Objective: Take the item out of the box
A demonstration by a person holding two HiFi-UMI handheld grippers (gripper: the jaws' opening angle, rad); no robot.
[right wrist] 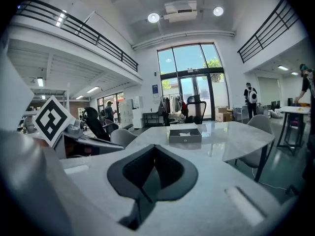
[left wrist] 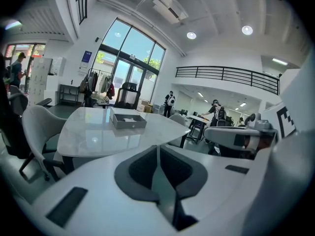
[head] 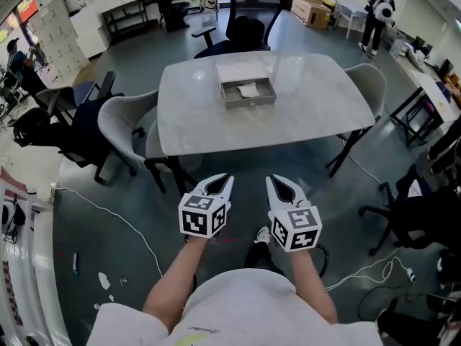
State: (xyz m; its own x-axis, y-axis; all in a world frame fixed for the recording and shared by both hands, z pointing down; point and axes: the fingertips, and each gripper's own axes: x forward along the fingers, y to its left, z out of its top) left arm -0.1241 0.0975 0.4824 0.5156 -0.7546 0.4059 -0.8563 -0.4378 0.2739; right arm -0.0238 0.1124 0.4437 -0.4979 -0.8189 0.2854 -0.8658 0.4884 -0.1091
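Observation:
An open grey box [head: 248, 93] sits near the middle of the white marble table [head: 202, 121], its lid [head: 241, 69] lying behind it. Inside rests a small white item [head: 249, 89]. The same box appears in the left gripper view [left wrist: 129, 121] and in the right gripper view [right wrist: 185, 134]. Both grippers hang side by side in front of the table's near edge, well short of the box. My left gripper [head: 223, 179] is shut and empty. My right gripper [head: 274, 181] is shut and empty too.
Grey chairs stand at the table's left [head: 126, 128] and right [head: 367, 85]; a black office chair [head: 248, 20] is at the far side. Cables [head: 122, 222] trail over the dark floor. A person [head: 376, 13] stands at the far right; desks line the right wall.

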